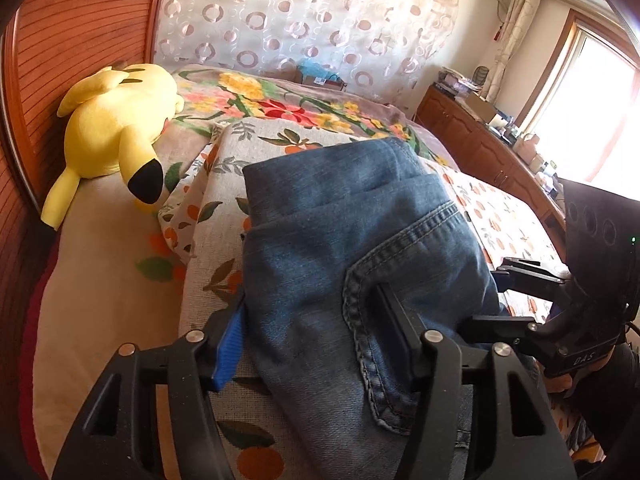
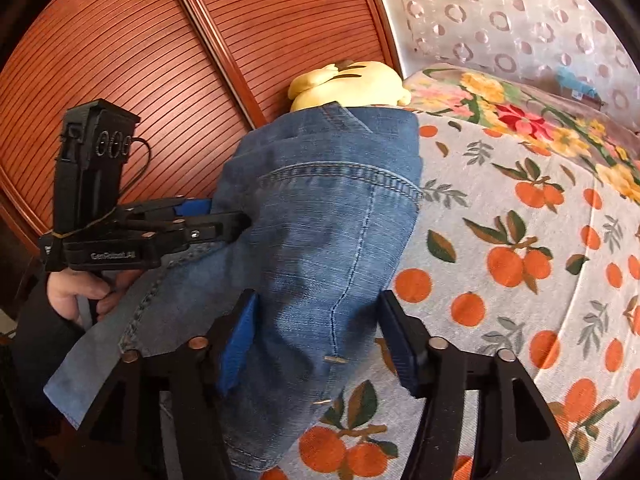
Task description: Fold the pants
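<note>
Folded blue jeans (image 1: 340, 232) lie in a stack on the orange-print bedsheet (image 1: 224, 152). My left gripper (image 1: 312, 320) is open, its jaws wide apart on either side of the near end of the jeans, one finger lying on the denim. My right gripper (image 2: 316, 332) is open too, straddling the jeans (image 2: 320, 220) from the other side. The right gripper shows in the left wrist view (image 1: 516, 292), at the right edge of the jeans. The left gripper shows in the right wrist view (image 2: 224, 216), touching the left side of the jeans.
A yellow plush toy (image 1: 116, 136) lies at the head of the bed by the wooden headboard (image 1: 60, 40). A flowered blanket (image 1: 280, 104) lies beyond the jeans. A wooden cabinet (image 1: 480, 140) stands at the right by the window.
</note>
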`<state>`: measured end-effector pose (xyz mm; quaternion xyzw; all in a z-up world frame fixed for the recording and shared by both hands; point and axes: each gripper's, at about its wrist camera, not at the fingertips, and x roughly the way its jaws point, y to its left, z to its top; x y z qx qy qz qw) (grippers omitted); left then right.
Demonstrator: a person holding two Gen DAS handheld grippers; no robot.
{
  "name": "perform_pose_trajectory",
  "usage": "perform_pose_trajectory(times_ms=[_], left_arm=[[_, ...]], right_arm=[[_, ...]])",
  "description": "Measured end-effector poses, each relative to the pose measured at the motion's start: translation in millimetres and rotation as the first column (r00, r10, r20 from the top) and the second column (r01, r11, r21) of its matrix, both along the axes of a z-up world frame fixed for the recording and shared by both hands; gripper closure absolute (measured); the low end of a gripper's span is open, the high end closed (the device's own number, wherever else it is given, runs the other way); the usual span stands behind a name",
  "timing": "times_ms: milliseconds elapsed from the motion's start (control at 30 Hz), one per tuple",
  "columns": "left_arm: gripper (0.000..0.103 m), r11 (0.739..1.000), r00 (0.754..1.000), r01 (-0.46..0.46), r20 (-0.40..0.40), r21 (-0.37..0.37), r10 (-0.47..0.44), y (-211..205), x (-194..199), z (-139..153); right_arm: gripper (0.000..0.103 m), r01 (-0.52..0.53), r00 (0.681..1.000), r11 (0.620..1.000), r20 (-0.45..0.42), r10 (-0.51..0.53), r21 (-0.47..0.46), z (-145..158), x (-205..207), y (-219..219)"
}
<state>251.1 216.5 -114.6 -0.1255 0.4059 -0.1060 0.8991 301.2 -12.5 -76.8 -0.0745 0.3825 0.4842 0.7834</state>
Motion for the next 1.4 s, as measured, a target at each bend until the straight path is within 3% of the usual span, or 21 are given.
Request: perform_pose_trajectory(times_ms=[200,367,500,900,1133,1267,1400], left_arm=[[0.065,0.999,1.0,0.03,0.001,-0.016,-0.03,-3.6,-2.4,4.7],[0.085,0.999,1.0,0.015,0.015,-0.041,-0.014,-0.9,-7.5,11.1],[0.09,0.997,0.999,0.006,0.042,-0.072,-0.003,4.1,-16.0,17.7],[0.092,0.989,0.973,-0.078,0.207,-0.129,0.104,50.4,-36.1,79.8],[0.092,0.988,0.942,-0.122,0.301,-0.098,0.146,77.8,-31.2,129.8],[0.092,0.993,0.948,-0.116,0.296,-0.035,0.121,77.1,-4.8,134.3],[0.092,0.997,0.979,-0.065,0.195,0.038,0.057,54.5,57.6,97.3]], right_arm=[[0.071,-0.045,0.999,0.999,0.024,0.044,0.015,3.9,-4.2,3.7],[0.08,-0.038,0.996,0.999,0.085,0.035,0.029,11.6,-17.3,1.6],[0.084,-0.048,0.992,0.997,0.115,0.041,0.06,24.0,-27.9,1.7],[0.087,-0.171,0.956,0.978,0.258,0.136,0.119,83.4,-56.6,45.4],[0.088,-0.235,0.933,0.954,0.32,0.167,0.187,116.1,-60.5,64.7],[0.088,-0.17,0.948,0.963,0.3,0.101,0.211,106.1,-35.5,54.2],[0.088,-0.03,0.973,0.986,0.231,-0.009,0.164,66.2,7.0,39.6]])
